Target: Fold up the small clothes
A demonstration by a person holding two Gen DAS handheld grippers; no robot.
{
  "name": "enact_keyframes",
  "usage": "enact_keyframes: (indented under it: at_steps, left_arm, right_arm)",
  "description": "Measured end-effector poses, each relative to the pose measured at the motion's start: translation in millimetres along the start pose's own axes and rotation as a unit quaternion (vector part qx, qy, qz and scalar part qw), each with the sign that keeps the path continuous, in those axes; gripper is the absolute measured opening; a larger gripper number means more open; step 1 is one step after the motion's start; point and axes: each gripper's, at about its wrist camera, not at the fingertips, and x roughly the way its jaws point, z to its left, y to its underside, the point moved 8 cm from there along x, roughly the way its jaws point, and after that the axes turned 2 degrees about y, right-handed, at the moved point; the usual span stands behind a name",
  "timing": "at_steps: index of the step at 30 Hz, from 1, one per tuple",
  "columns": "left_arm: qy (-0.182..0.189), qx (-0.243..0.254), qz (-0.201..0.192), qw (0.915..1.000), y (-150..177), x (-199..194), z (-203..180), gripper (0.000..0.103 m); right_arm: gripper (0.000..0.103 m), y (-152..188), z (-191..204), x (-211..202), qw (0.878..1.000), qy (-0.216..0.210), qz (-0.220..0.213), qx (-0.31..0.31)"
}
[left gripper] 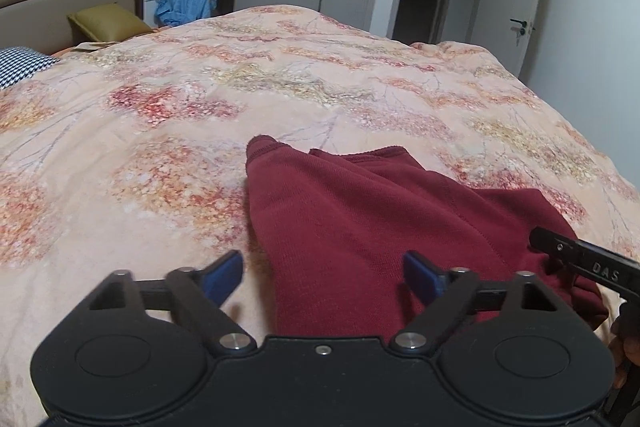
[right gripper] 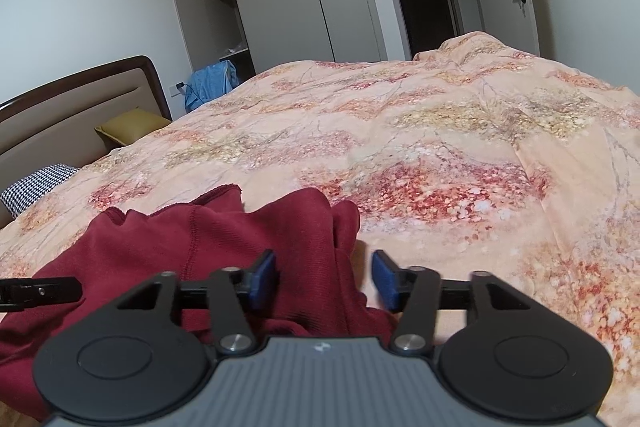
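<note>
Lying on the peach floral quilt (left gripper: 280,87) of a wide bed is item one: a dark red knitted garment (left gripper: 360,211), small, bunched into soft ridges, its hemmed corners pointing toward the far side of the bed.

Item two, the left gripper (left gripper: 324,277), black with blue pads: it is hovering low over the near left edge of the garment, jaws spread wide, nothing pinched; cloth is passing under the gap while the left pad is sitting over bare quilt.

Item three, the right gripper (right gripper: 324,281), same make: jaws parted, less widely, straddling the garment's right-hand fold without the pads pressing on it.

Handling, as judged: the knit is looking light, limp and slightly grippy, unlikely to slip or be damaged, but prone to sagging and dragging extra layers along. Taking hold at a stitched hem or corner, one per gripper, seems the safest way to keep an edge straight.

Views: the left wrist camera is showing the garment's long left side and the tip of the other gripper reaching in from the right edge. The right wrist camera is showing the crumpled right-hand folds, which the left view is flattening out, and an open wardrobe door (right gripper: 192,23).
</note>
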Motion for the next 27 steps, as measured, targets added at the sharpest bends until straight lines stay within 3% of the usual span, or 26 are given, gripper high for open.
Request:
enact_keyframes:
  at_steps: [3, 9, 17, 27]
  left_arm:
    - [-0.004, -0.011, -0.008, 0.9999, -3, -8, 0, 0.099]
    - [-0.010, -0.008, -0.034, 0.9993, -16, -37, -9, 0.102]
    - [-0.007, -0.002, -0.088, 0.9961, -26, -99, -27, 0.102]
    - [-0.008, 0.019, -0.130, 0.9914, -10, -182, -44, 0.102]
  right_arm:
    - [0.088, -3, 0, -8, 1.000, 0.003, -0.010, 0.000]
    - [0.101, -16, 4, -37, 0.999, 0.007, -0.044, -0.011]
    - [0.103, -42, 13, -99, 0.994, 0.000, -0.107, -0.030]
    - [0.103, -58, 22, -193, 0.982, -0.008, -0.177, -0.062]
